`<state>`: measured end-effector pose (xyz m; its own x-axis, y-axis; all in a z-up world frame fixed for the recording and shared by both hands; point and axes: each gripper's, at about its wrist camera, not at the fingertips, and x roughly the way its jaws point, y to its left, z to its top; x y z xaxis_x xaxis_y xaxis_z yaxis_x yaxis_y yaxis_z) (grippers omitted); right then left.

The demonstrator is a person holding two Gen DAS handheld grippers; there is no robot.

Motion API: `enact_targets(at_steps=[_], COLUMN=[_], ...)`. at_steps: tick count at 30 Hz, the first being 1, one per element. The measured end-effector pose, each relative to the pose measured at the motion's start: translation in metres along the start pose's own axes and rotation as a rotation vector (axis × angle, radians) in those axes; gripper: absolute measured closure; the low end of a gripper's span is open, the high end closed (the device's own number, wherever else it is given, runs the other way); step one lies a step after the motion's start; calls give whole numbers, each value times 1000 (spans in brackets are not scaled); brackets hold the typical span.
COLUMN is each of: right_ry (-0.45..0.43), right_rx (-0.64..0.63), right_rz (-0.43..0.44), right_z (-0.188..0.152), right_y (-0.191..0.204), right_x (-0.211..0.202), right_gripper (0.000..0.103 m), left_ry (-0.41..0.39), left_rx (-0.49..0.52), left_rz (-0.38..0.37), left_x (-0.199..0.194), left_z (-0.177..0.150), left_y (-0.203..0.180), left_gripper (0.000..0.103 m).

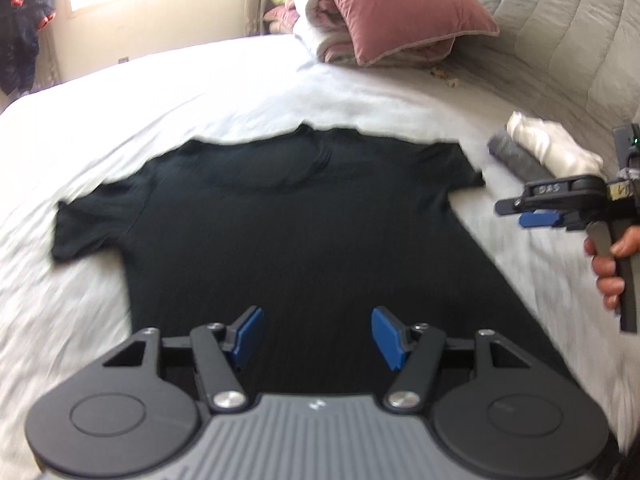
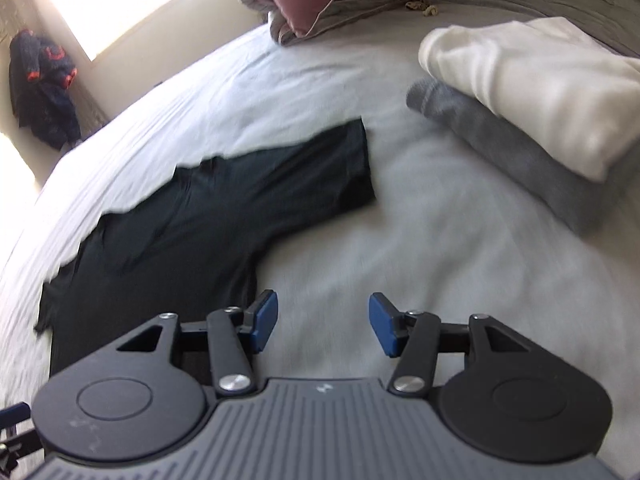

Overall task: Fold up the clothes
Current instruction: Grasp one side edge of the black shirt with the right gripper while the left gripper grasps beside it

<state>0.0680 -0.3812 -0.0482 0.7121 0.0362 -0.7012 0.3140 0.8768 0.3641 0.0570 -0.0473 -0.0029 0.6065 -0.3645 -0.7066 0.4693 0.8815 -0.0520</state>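
- A black T-shirt (image 1: 288, 224) lies flat on the white bed sheet (image 1: 200, 80), both sleeves spread, collar toward the far side.
- The left gripper (image 1: 318, 336) hangs over the shirt's lower part, blue pads wide apart, gripping nothing.
- The right gripper (image 2: 323, 322) is over bare sheet just beside the shirt's right side, fingers apart and empty; a hand (image 1: 610, 264) holds its handle.
- Near the right sleeve, a folded white garment (image 2: 532, 92) sits on a folded grey one (image 2: 520, 152).
- A pink pillow (image 1: 400, 8) rests on bedding at the head.
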Motion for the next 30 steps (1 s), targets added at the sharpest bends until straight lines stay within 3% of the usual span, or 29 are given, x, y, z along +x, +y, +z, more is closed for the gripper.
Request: enact_targets(at_steps=[10,13,15,19,21,23,24,26,30], right_ry=[-112,-144,-169,-192,-193,-195,-196,-201,-209], right_rx=[-19,-50,-91,-164,-168,-177,-182,-150,-79], right_rz=[-102,-144,-162,-187,-189,-202,-208,-153,-28], right_z=[56,56,51,48,50,49,49,51,55], right_y=[-5,-6,-5,-4,-6,-7,-8,-10,-14], right_x=[70,82,86,90,90,90,90,86,79], right_gripper=[48,48,48,48,52,69,73,91,95], left_ry=[-149,-196,-212,-243,-220,-223,-227,-226,-208], left_rx=[-58,-96,-120,-167,-196,-210,-215,-214,-230], left_rz=[-57,-85,-108,-155,-169,-185,-193,-207,-238], left_x=[111,143,159,191,204,208,206,206,206], left_z=[68,81,83,87,85,82,83,82,83], left_y=[-30,-34,-33,-31,-28,-27,-27,-27,-22], left_gripper=[43,48,57,60,61,62,62,61,60])
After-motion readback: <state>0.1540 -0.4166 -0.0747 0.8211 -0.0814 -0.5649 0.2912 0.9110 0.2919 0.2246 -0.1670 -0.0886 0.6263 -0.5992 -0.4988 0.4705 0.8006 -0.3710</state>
